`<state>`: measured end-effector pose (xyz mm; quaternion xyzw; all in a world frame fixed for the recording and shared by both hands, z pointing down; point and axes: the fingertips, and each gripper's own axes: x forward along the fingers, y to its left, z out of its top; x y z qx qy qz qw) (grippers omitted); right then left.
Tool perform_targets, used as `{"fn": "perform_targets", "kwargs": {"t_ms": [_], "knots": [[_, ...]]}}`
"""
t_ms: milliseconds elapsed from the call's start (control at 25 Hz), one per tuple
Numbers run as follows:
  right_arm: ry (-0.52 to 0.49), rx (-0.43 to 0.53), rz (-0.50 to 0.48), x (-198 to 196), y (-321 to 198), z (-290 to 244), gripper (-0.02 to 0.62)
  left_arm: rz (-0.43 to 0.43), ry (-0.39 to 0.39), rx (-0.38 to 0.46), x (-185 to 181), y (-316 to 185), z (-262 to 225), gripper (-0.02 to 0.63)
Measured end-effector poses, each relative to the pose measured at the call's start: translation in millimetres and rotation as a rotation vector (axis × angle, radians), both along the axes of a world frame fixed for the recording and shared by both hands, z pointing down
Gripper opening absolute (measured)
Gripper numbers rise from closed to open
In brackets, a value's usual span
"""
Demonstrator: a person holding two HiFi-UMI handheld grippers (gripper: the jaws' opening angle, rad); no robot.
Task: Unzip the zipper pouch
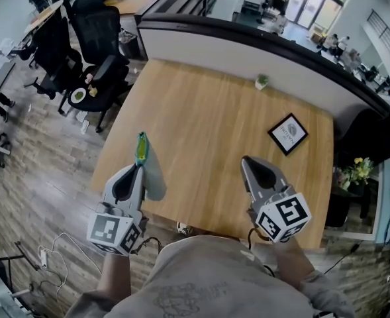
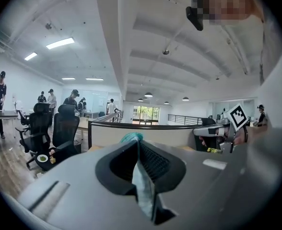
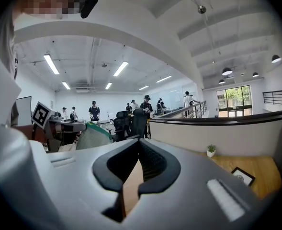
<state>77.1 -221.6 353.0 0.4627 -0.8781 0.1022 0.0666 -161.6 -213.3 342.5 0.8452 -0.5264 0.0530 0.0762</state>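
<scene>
While the left gripper is clamped on the zipper pouch, the right gripper sits closed, empty.

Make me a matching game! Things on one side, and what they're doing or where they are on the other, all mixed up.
1. left gripper
2. right gripper
3. potted plant
4. picture frame

A. lies flat on the table
B. shut, empty
C. stands at the table's far edge
D. shut on the zipper pouch

Pairs: 1-D, 2-B, 3-C, 4-A
</scene>
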Motion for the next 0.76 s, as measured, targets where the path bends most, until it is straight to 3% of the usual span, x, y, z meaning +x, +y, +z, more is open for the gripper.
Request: {"fn": "perform_targets", "kwargs": {"t_ms": [760], "knots": [[0.021, 0.026, -0.017, 1.0, 9.2, -5.1, 0.009, 0.045, -0.002, -0.003, 18.2, 7.0, -0.4, 0.017]]}}
